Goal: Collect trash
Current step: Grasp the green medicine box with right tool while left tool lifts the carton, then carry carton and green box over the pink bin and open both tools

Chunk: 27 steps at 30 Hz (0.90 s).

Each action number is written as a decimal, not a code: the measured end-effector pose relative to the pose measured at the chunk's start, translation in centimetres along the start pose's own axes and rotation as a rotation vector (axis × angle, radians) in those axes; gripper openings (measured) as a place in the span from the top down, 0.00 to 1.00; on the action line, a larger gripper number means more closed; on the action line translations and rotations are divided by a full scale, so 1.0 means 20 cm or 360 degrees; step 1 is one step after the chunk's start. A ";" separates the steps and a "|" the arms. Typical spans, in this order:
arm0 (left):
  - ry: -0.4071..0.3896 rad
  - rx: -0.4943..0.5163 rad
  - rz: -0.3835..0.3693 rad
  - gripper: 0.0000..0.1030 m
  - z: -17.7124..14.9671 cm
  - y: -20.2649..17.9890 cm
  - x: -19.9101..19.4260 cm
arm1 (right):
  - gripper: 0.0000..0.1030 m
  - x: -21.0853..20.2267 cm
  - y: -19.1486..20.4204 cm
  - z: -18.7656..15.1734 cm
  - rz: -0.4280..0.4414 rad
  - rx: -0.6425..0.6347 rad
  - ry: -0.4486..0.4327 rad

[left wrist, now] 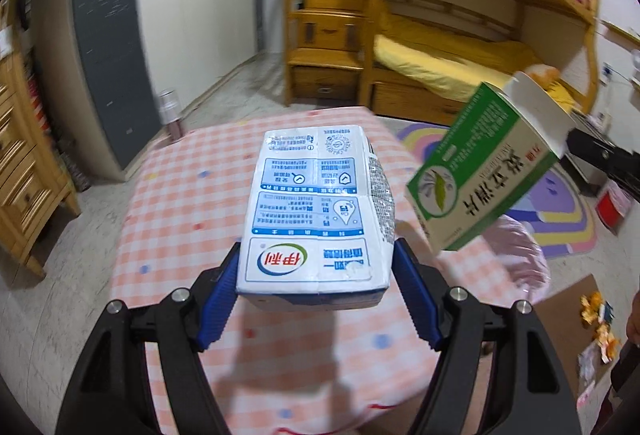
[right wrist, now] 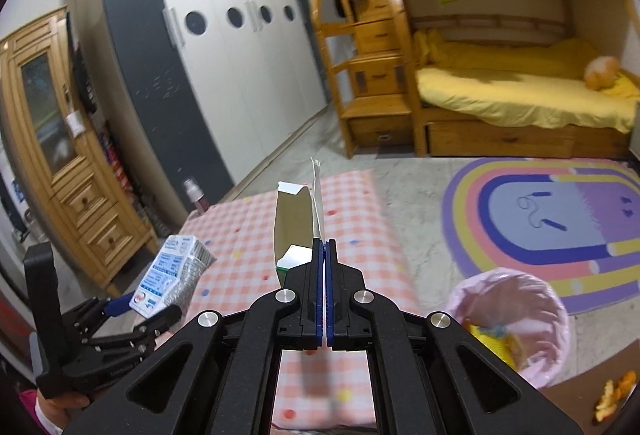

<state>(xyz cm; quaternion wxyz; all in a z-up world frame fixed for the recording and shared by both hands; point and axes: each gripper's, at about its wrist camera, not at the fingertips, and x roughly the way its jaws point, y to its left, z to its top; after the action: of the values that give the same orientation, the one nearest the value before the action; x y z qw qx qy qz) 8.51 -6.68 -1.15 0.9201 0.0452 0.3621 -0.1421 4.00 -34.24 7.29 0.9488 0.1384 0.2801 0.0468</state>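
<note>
My left gripper [left wrist: 316, 271] is shut on a white and blue milk carton [left wrist: 318, 211], held above the pink checked table [left wrist: 180, 219]. The carton also shows in the right wrist view [right wrist: 172, 275], at the lower left in the left gripper [right wrist: 140, 311]. My right gripper [right wrist: 324, 247] is shut on a flap of an open green and white medicine box [right wrist: 294, 223], held above the table [right wrist: 240, 231]. The same box [left wrist: 484, 171] hangs in the air at the right of the left wrist view. A pink-lined trash bin [right wrist: 516, 319] stands on the floor right of the table.
A rainbow rug [right wrist: 560, 219] lies on the floor beyond the bin [left wrist: 516, 255]. Orange scraps [left wrist: 600, 327] lie on cardboard at the lower right. A bottle [right wrist: 196, 195] stands at the table's far left corner. A wardrobe, wooden cabinet and bunk bed line the room.
</note>
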 end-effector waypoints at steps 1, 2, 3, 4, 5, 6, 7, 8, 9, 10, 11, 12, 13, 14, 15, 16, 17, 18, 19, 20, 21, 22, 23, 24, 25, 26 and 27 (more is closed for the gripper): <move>-0.0004 0.0019 -0.0021 0.31 0.00 -0.04 0.00 | 1.00 -0.04 -0.04 0.00 -0.0029 0.0017 -0.0021; -0.0008 0.0048 -0.0050 0.31 0.01 -0.09 0.00 | 1.00 -0.06 -0.07 0.00 -0.0045 0.0028 -0.0032; -0.0007 0.0071 -0.0074 0.31 0.01 -0.14 0.00 | 1.00 -0.10 -0.11 0.00 -0.0072 0.0044 -0.0049; -0.0003 0.0092 -0.0102 0.31 0.02 -0.19 0.00 | 1.00 -0.12 -0.14 0.00 -0.0095 0.0056 -0.0063; 0.0002 0.0110 -0.0127 0.31 0.02 -0.24 0.01 | 1.00 -0.16 -0.18 0.00 -0.0122 0.0072 -0.0080; 0.0007 0.0124 -0.0142 0.31 0.03 -0.27 0.02 | 1.00 -0.19 -0.22 0.00 -0.0149 0.0088 -0.0095; 0.0011 0.0142 -0.0155 0.31 0.03 -0.31 0.03 | 1.00 -0.22 -0.27 -0.01 -0.0182 0.0102 -0.0108; 0.0015 0.0158 -0.0171 0.31 0.04 -0.35 0.05 | 1.00 -0.24 -0.30 -0.01 -0.0207 0.0109 -0.0114; 0.0021 0.0171 -0.0186 0.31 0.04 -0.38 0.06 | 1.00 -0.26 -0.34 -0.03 -0.0244 0.0119 -0.0121; 0.0031 0.0187 -0.0207 0.31 0.04 -0.43 0.09 | 1.00 -0.28 -0.39 -0.04 -0.0288 0.0128 -0.0123; 0.0037 0.0198 -0.0218 0.31 0.04 -0.47 0.10 | 1.00 -0.28 -0.42 -0.05 -0.0326 0.0136 -0.0120; 0.0047 0.0215 -0.0234 0.31 0.04 -0.51 0.12 | 1.00 -0.28 -0.45 -0.06 -0.0355 0.0141 -0.0115; 0.0053 0.0225 -0.0246 0.31 0.04 -0.54 0.14 | 1.00 -0.28 -0.48 -0.07 -0.0390 0.0146 -0.0107; 0.0062 0.0241 -0.0265 0.31 0.04 -0.58 0.16 | 1.00 -0.27 -0.51 -0.09 -0.0425 0.0150 -0.0095; 0.0069 0.0257 -0.0280 0.31 0.04 -0.62 0.17 | 1.00 -0.26 -0.55 -0.10 -0.0453 0.0155 -0.0081; 0.0077 0.0279 -0.0293 0.31 0.04 -0.66 0.20 | 1.00 -0.25 -0.57 -0.11 -0.0475 0.0159 -0.0069; 0.0086 0.0302 -0.0307 0.31 0.03 -0.70 0.21 | 1.00 -0.23 -0.60 -0.13 -0.0501 0.0162 -0.0055; 0.0091 0.0320 -0.0318 0.31 0.03 -0.74 0.23 | 1.00 -0.21 -0.62 -0.14 -0.0527 0.0163 -0.0040; 0.0096 0.0340 -0.0330 0.31 0.03 -0.78 0.24 | 1.00 -0.19 -0.64 -0.15 -0.0541 0.0164 -0.0028; 0.0098 0.0359 -0.0340 0.31 0.02 -0.81 0.25 | 0.98 -0.16 -0.67 -0.16 -0.0556 0.0164 -0.0007; 0.0102 0.0378 -0.0349 0.31 0.02 -0.84 0.27 | 0.96 -0.12 -0.69 -0.18 -0.0568 0.0161 0.0032; 0.0107 0.0390 -0.0354 0.31 0.02 -0.87 0.28 | 0.92 -0.09 -0.71 -0.19 -0.0585 0.0167 0.0058; 0.0112 0.0399 -0.0357 0.31 0.03 -0.89 0.30 | 0.88 -0.07 -0.74 -0.21 -0.0620 0.0185 0.0075; 0.0118 0.0416 -0.0364 0.31 0.02 -0.91 0.31 | 0.83 -0.05 -0.77 -0.23 -0.0632 0.0205 0.0094; 0.0122 0.0429 -0.0369 0.31 0.02 -0.93 0.32 | 0.72 -0.04 -0.79 -0.24 -0.0637 0.0226 0.0104; 0.0126 0.0448 -0.0377 0.31 0.01 -0.95 0.33 | 0.66 -0.03 -0.82 -0.26 -0.0651 0.0259 0.0100; 0.0130 0.0460 -0.0382 0.31 0.01 -0.96 0.33 | 0.65 -0.04 -0.83 -0.28 -0.0648 0.0271 0.0095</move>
<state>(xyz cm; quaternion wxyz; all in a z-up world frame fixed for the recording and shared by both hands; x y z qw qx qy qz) 7.64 -26.56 -5.19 0.8651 0.1391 0.3779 -0.2993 0.50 -49.03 -1.59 0.9149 0.1571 0.3332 -0.1654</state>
